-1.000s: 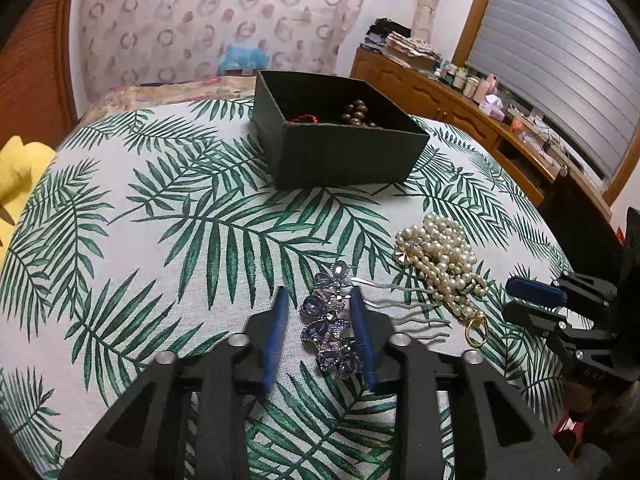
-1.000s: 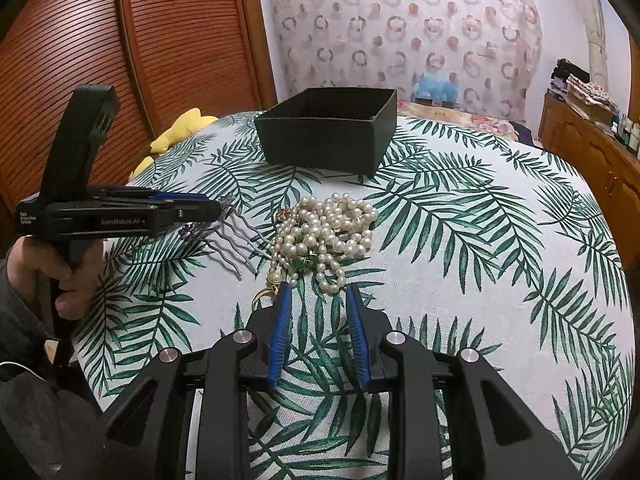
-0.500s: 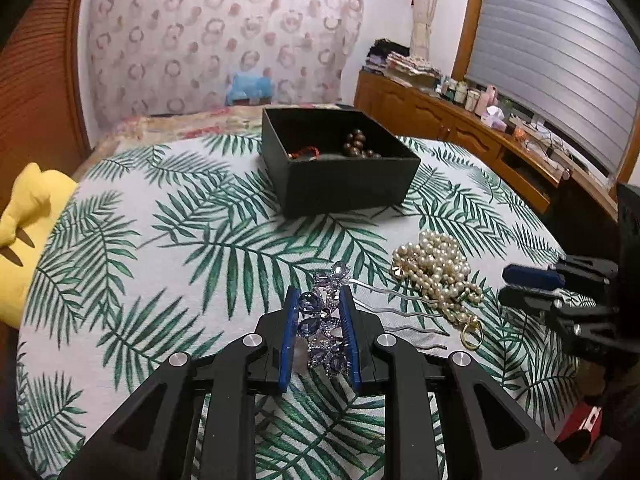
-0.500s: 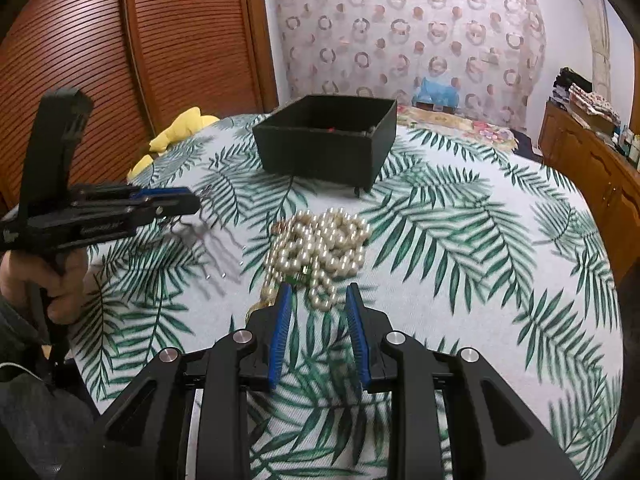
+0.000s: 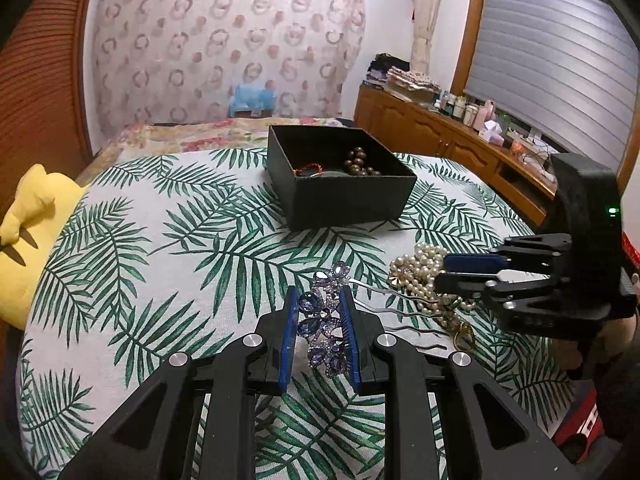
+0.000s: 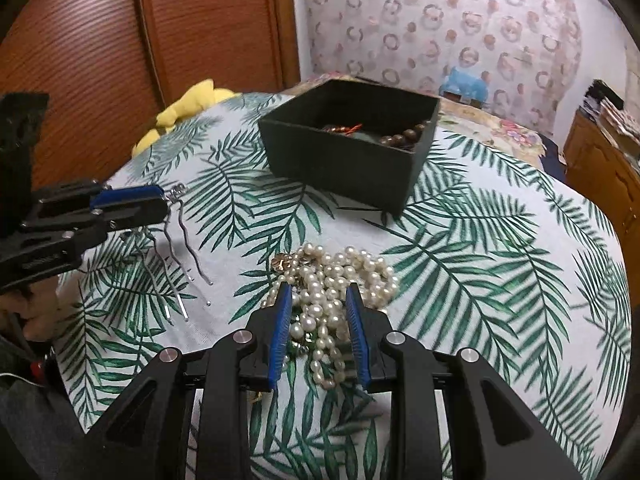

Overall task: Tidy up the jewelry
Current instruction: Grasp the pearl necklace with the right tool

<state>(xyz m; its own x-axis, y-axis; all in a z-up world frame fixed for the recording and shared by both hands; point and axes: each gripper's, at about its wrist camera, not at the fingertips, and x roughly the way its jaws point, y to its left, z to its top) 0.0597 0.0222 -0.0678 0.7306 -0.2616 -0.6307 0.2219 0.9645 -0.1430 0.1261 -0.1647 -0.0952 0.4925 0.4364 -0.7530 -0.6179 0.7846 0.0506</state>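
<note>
Home bedroom: bed [image 5: 192, 136], wooden dresser [image 5: 448, 148], curtain [image 5: 224, 40], plush toy [image 5: 28, 236].

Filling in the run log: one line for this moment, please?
left tongs: shut on hair comb | right tongs: open, straddling pearl necklace | box: open

The near wall of the black box [image 5: 352, 200] hides most of its contents. The yellow plush toy [image 5: 28, 240] is cut by the frame's left edge. The small bottles on the wooden sideboard [image 5: 472, 110] are too small to tell.

A round table under a white cloth printed with green palm fronds [image 5: 168, 264] carries the jewelry. On it sit a black open box [image 5: 340, 196] and a heap of pearl necklaces [image 6: 344, 276].
</note>
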